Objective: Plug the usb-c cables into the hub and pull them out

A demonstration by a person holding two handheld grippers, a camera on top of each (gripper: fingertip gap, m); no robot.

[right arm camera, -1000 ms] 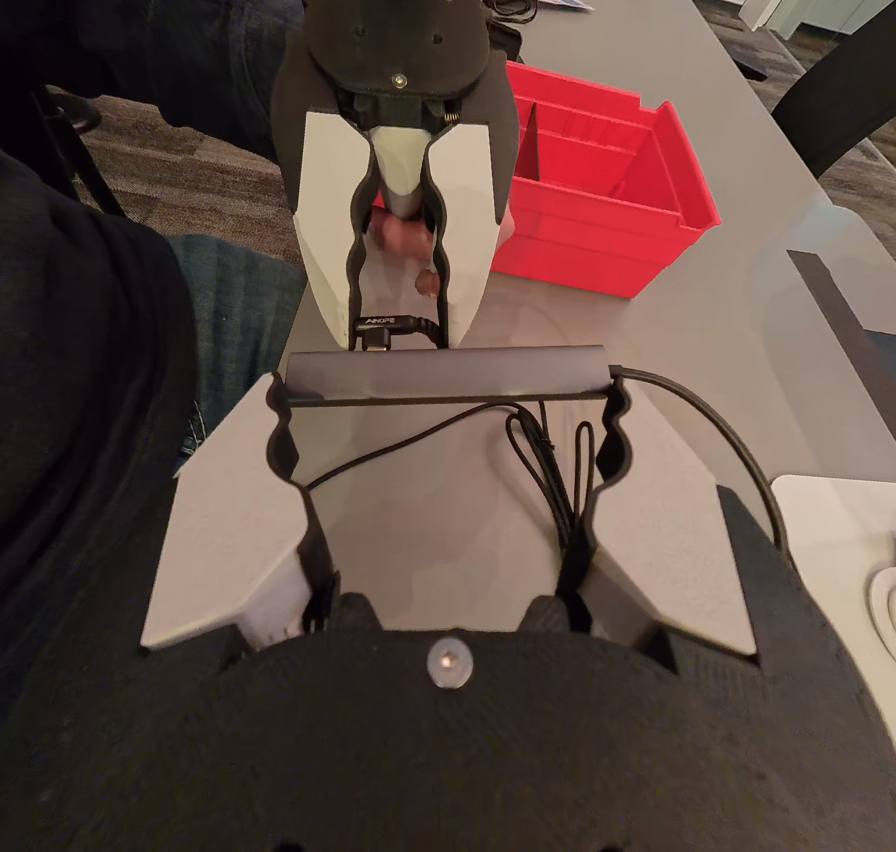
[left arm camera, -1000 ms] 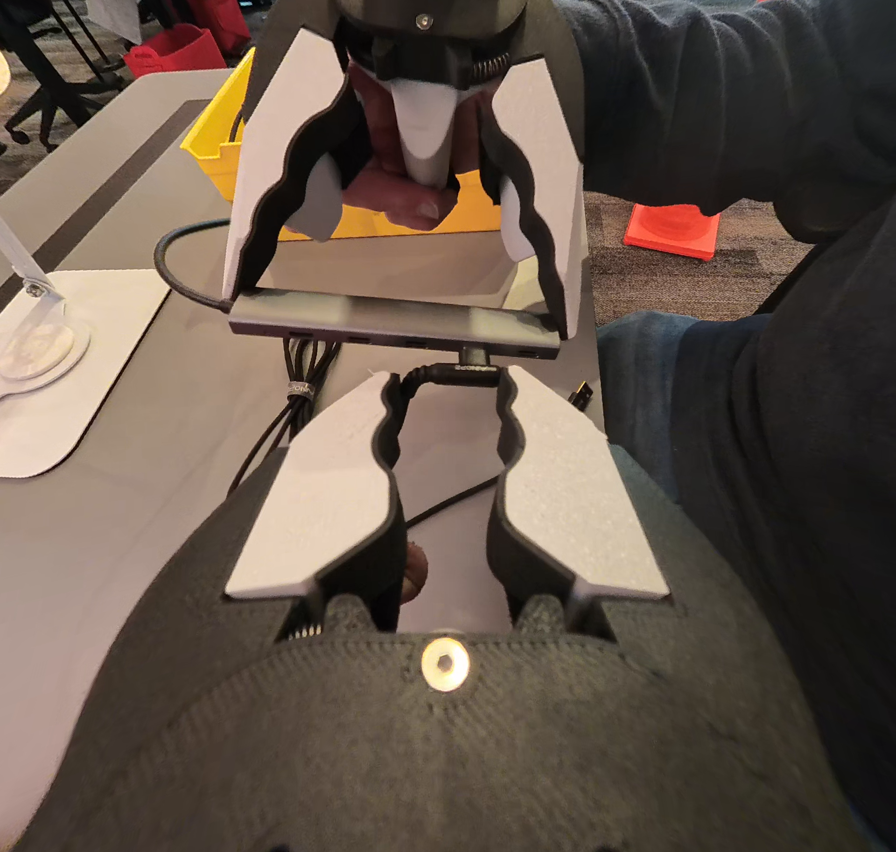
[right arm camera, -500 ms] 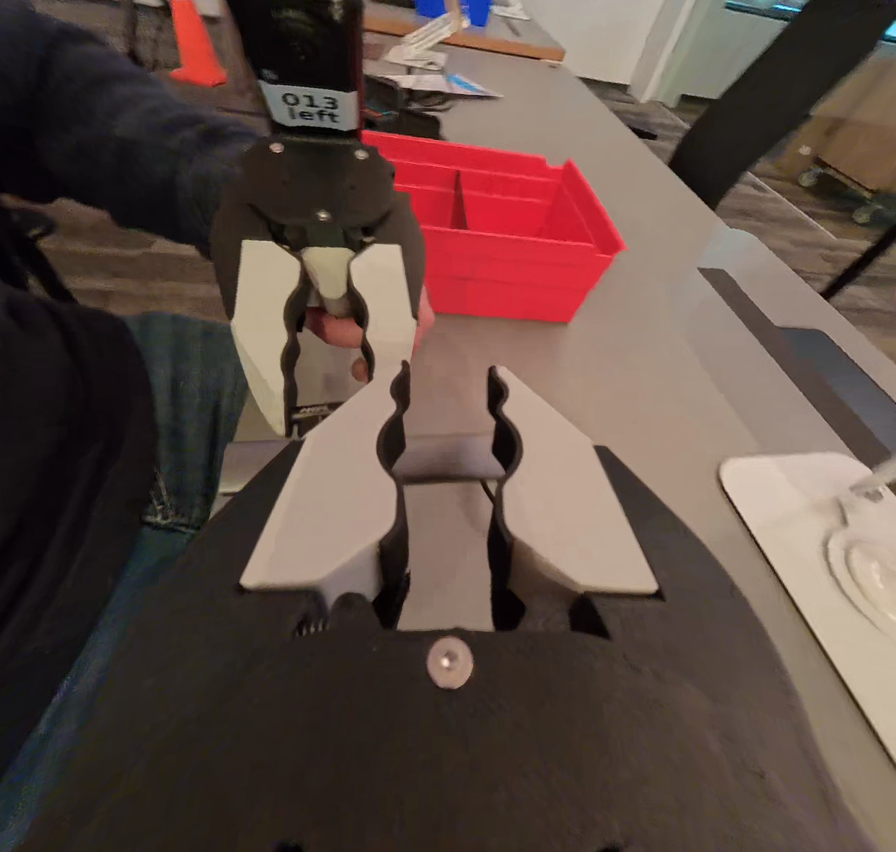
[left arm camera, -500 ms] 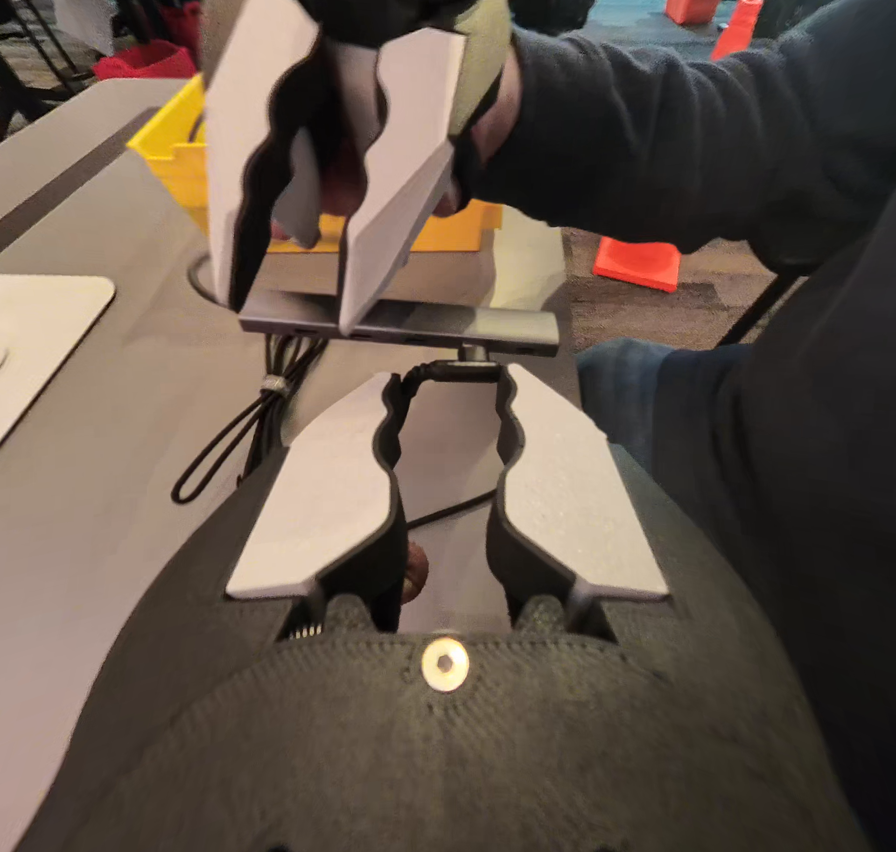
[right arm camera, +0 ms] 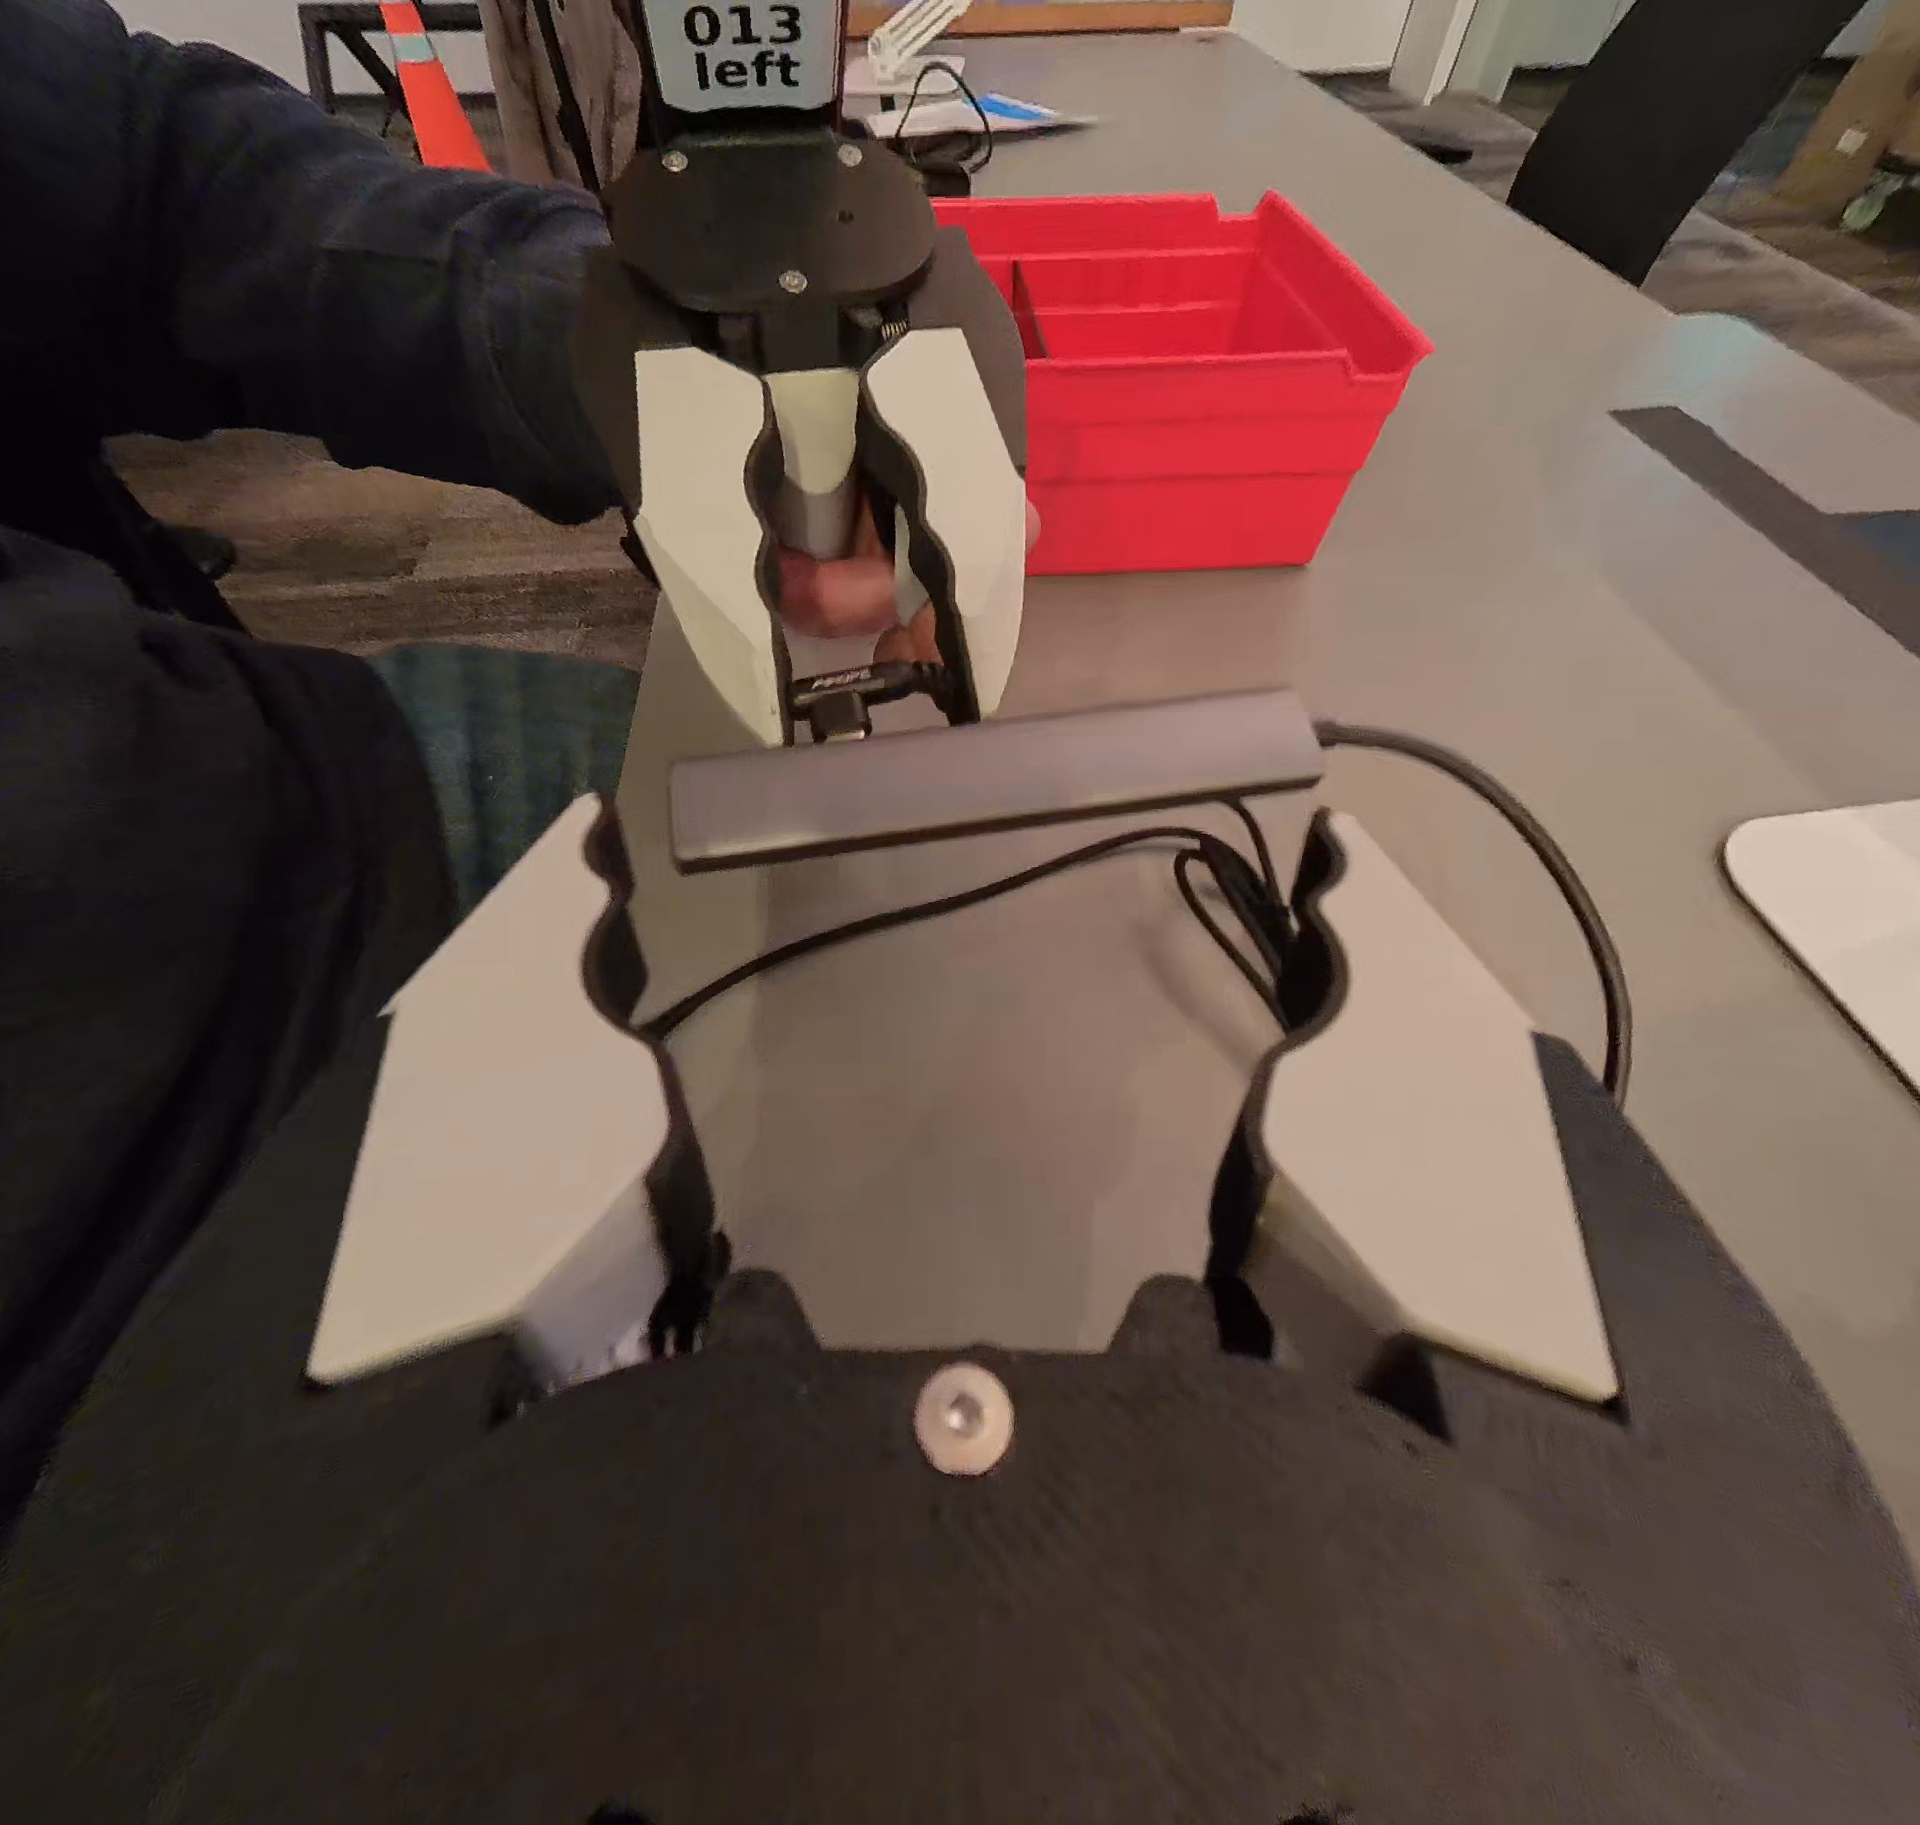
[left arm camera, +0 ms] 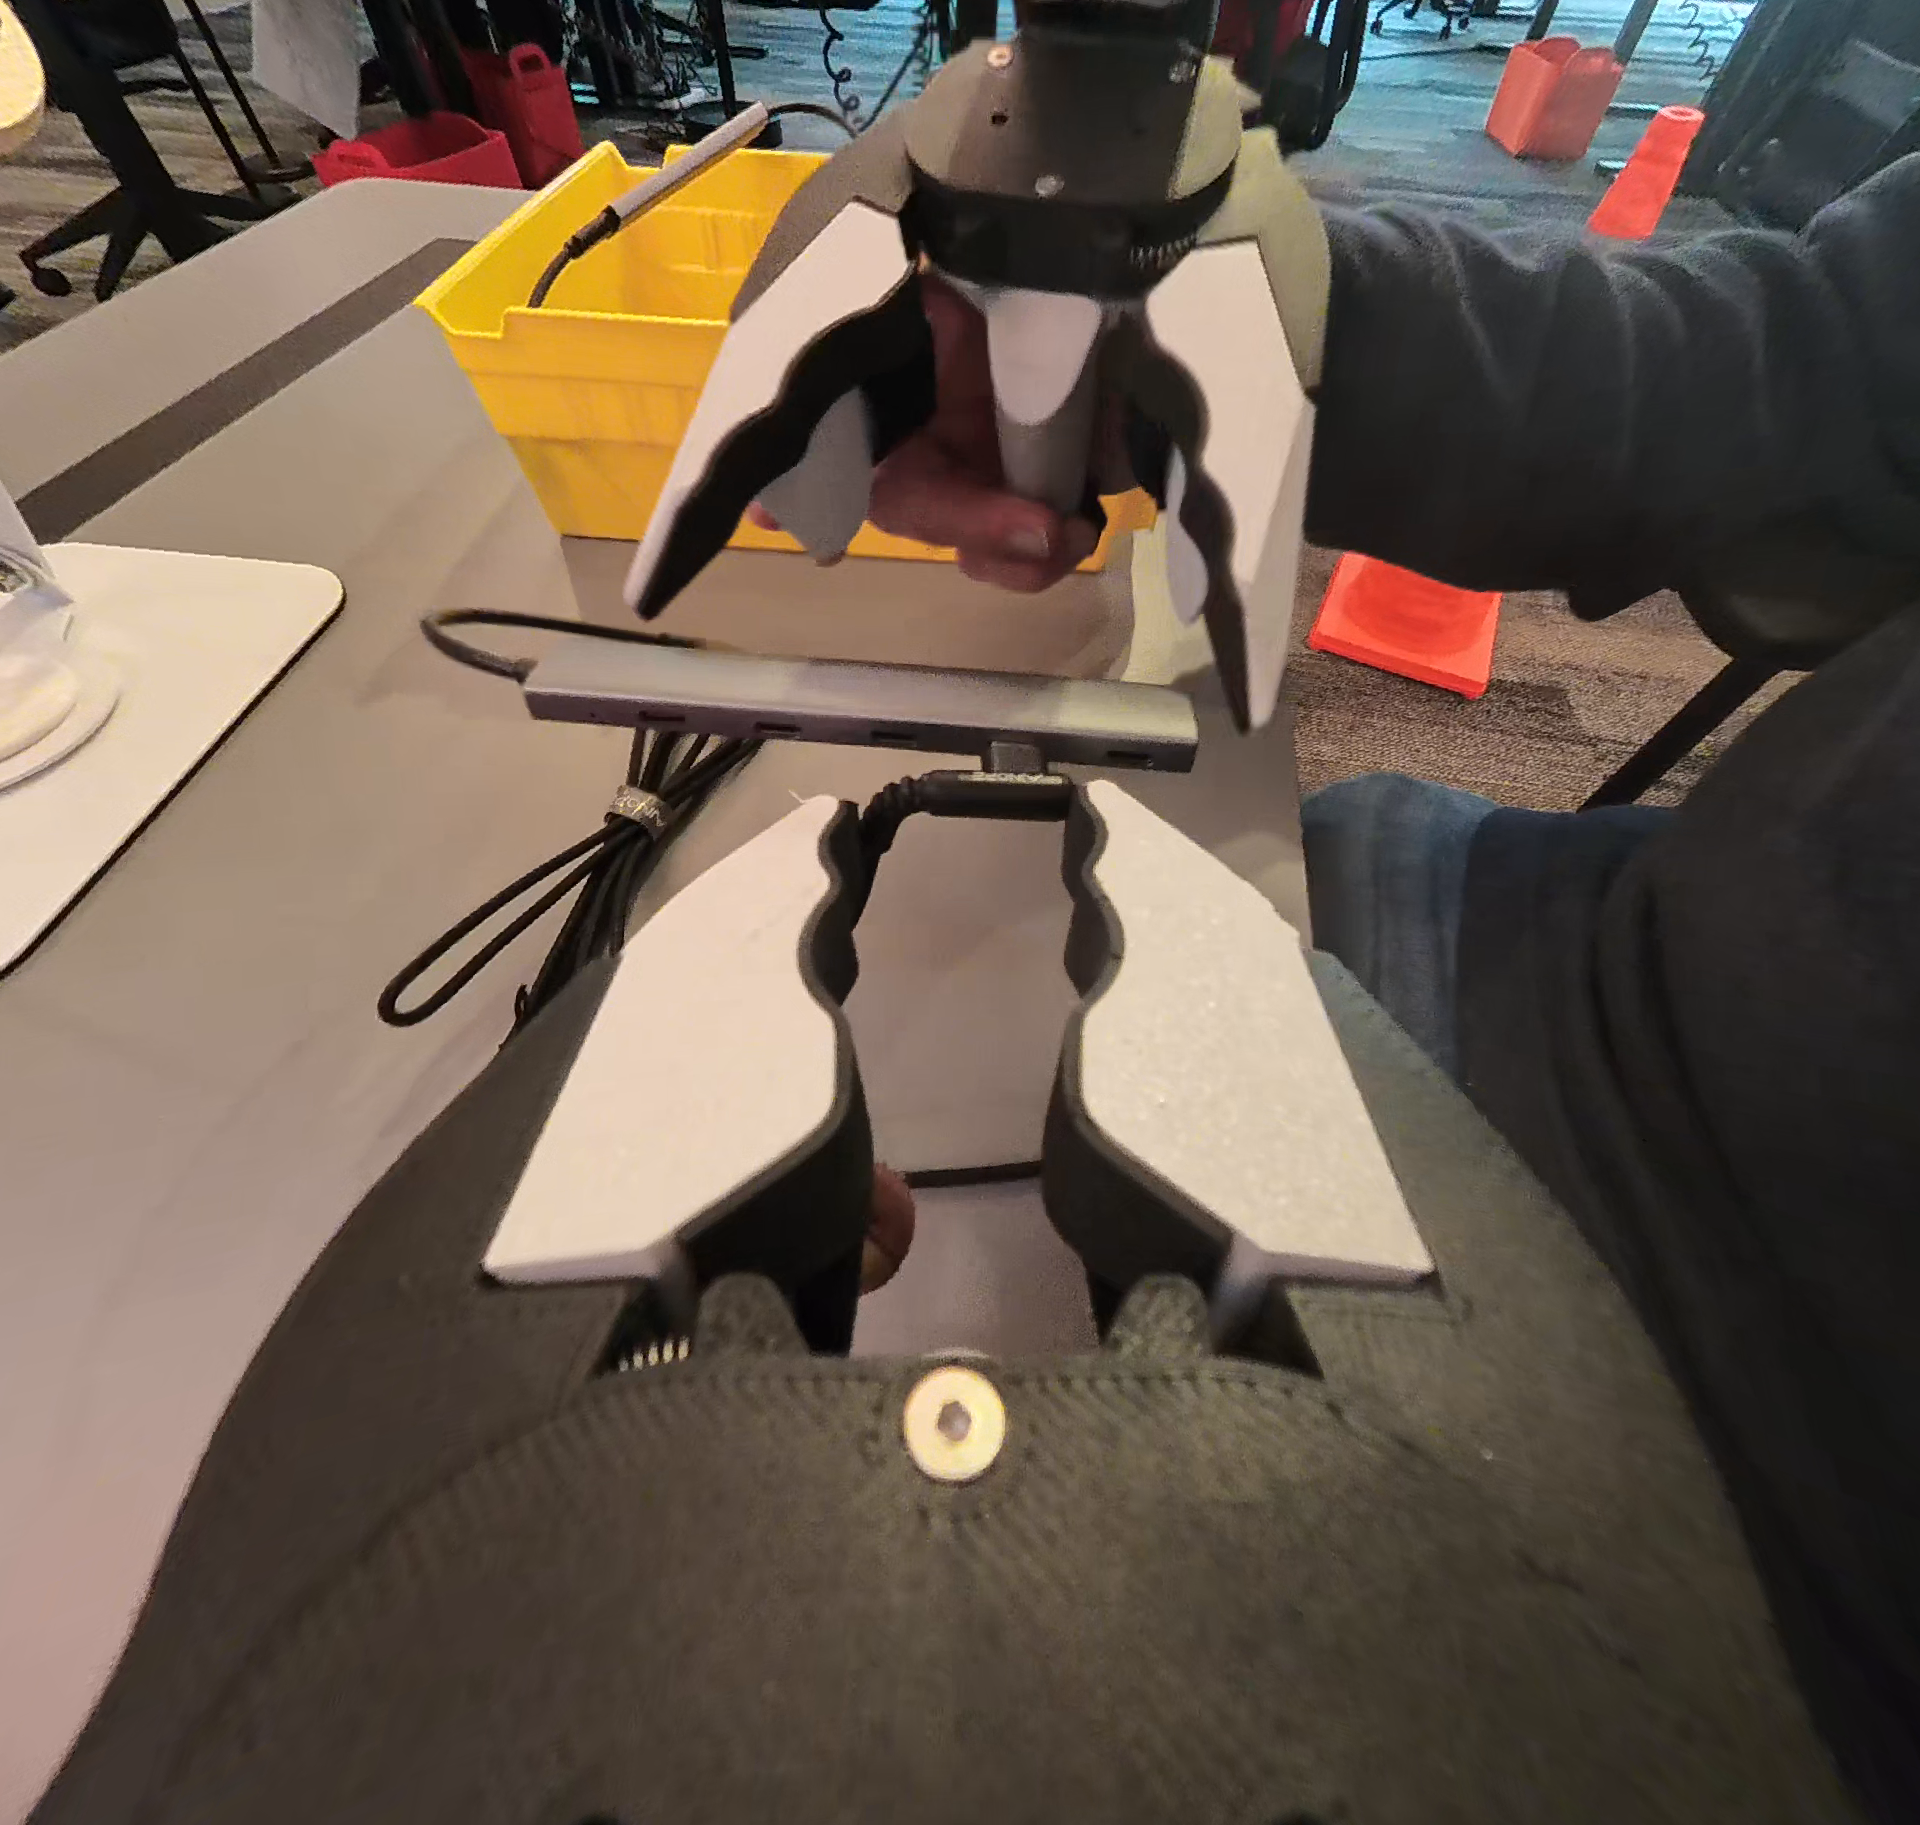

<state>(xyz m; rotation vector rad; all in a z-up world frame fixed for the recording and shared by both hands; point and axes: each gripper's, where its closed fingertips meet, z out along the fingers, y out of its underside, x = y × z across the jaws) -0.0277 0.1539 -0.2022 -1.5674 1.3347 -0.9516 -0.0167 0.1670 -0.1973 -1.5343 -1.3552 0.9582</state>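
A slim grey hub (left arm camera: pixel 862 700) lies on the grey table near its edge; it also shows in the right wrist view (right arm camera: pixel 987 783). My left gripper (left arm camera: pixel 956 809) is shut on a black angled USB-C plug (left arm camera: pixel 987 786), whose metal end sits in a hub port. The right wrist view shows this gripper (right arm camera: pixel 873 726) and the plug (right arm camera: pixel 842 710) behind the hub. My right gripper (right arm camera: pixel 961 825) is wide open and empty. It hovers just above the hub (left arm camera: pixel 940 658), one fingertip near each end. The plug's cable runs into a tied black bundle (left arm camera: pixel 582 882).
A yellow bin (left arm camera: pixel 603 373) stands behind the hub, a red bin (right arm camera: pixel 1195 425) on the other side. A white mat (left arm camera: pixel 156 684) lies to the left. The hub's own cord (right arm camera: pixel 1538 882) loops beside it. The table edge and the person's leg are to the right. The grippers are tip to tip, or close to it.
My right gripper let go of the hub, rose and narrowed, then opened wide again and came back over the hub. My left gripper stayed on the plug.
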